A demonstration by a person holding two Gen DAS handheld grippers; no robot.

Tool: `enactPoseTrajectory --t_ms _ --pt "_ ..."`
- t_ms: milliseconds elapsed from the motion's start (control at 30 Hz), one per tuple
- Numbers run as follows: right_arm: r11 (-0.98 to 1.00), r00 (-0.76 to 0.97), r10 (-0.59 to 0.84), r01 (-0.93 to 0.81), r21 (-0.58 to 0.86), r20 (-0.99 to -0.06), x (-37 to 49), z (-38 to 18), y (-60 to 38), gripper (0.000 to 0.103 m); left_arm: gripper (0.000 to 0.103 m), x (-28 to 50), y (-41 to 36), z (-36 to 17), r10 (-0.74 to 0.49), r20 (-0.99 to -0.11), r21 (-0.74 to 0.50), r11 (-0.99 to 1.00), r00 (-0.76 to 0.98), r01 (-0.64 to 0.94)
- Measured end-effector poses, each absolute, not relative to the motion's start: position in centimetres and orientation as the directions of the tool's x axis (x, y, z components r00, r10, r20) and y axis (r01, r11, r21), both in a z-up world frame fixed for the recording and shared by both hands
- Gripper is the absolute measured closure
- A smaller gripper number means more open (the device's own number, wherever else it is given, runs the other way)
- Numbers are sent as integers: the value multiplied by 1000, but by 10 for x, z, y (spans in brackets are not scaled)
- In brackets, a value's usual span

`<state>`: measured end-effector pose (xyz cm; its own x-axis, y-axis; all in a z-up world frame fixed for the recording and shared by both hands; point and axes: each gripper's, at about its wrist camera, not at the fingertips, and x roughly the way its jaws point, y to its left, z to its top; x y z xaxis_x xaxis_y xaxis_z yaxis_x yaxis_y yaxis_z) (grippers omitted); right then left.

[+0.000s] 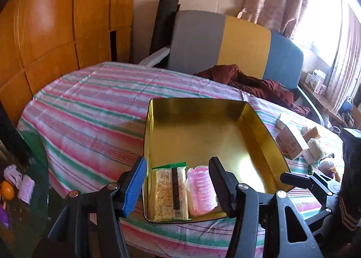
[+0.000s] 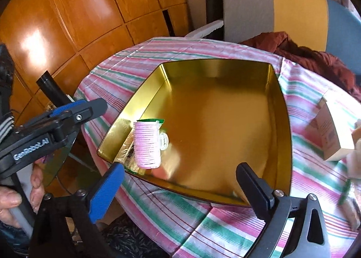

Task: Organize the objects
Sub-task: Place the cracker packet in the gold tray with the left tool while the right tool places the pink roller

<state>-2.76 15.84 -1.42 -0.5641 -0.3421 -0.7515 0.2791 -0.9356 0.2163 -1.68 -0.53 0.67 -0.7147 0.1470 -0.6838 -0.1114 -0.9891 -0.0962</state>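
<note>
We see a pink hair roller [image 2: 147, 145] lying in the near-left corner of the gold tin [image 2: 216, 70], touching a green-edged snack packet [image 1: 170, 192]. From our left claw [image 1: 176, 181], roller and packet lie just ahead between its fingers, which stand half spread above them and pinch nothing. Our right claw [image 2: 180, 182] is spread wide and empty, with the roller ahead and to its left and the bare tin floor straight ahead. The tin rests on a striped cloth [image 1: 90, 104]. To the right of both claws, outside the tin, a small carton [image 1: 291, 143] lies on the cloth. A dark red garment [image 1: 259, 84] is heaped beyond the tin.
</note>
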Motion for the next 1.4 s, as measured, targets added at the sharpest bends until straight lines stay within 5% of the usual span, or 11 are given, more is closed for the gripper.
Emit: enactPoseTrajectory --t_ms 800,1400 --pt "-979 -659 -201 110 172 -725 -17 -3 207 0 45 -2 41 16 167 -674 -13 -977 -720 -214" --pt "-961 -609 -66 -174 214 -791 20 -37 319 0 38 -8 119 25 345 -695 -45 -896 -630 -442"
